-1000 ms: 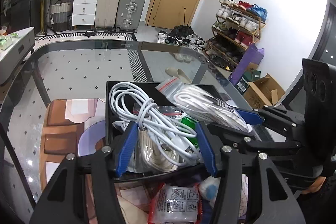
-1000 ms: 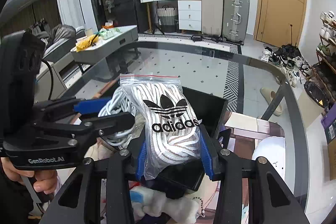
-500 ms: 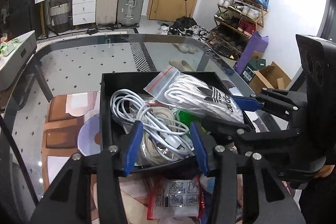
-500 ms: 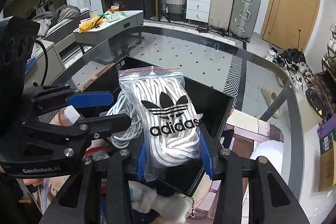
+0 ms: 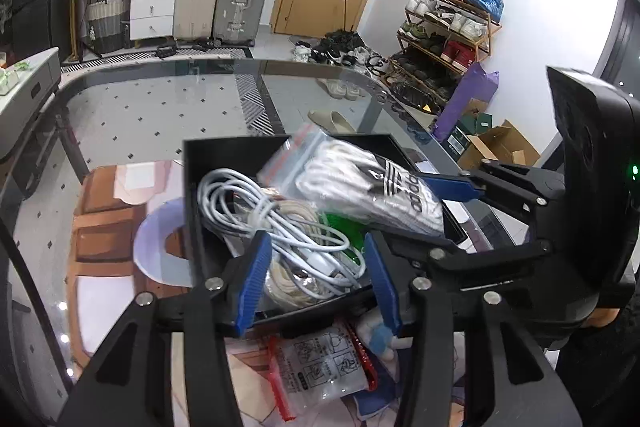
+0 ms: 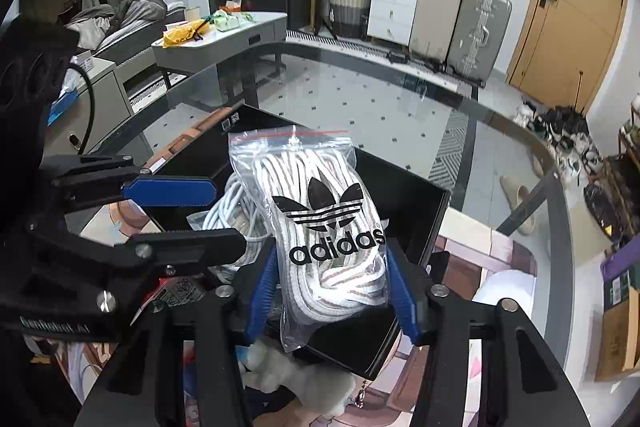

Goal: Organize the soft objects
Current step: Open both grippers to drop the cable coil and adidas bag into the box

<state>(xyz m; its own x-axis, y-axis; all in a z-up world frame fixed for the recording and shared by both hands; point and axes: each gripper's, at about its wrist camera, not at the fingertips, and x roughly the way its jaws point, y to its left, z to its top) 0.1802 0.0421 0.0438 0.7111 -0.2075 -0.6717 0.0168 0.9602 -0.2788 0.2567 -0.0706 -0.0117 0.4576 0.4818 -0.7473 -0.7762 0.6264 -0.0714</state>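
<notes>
The right hand-held gripper [image 6: 328, 291] has carried the bag of white laces [image 6: 324, 227] lower and further in over the black tray [image 6: 424, 211] than a second ago, so the drop looks close. Its blue pads pinch the bag's lower half from both sides; the bag stands upright, zip end up, not yet resting in the tray. The left hand-held gripper [image 5: 316, 279] has drawn back toward the tray's near edge and hangs there with its jaws spread wide, holding nothing. Between its pads, further in, lies the white cable coil [image 5: 272, 219], already in the tray over a pale rope bundle. A sealed packet [image 5: 324, 367] waits on the glass counter [image 5: 160, 115] just in front of the tray, I would guess next
</notes>
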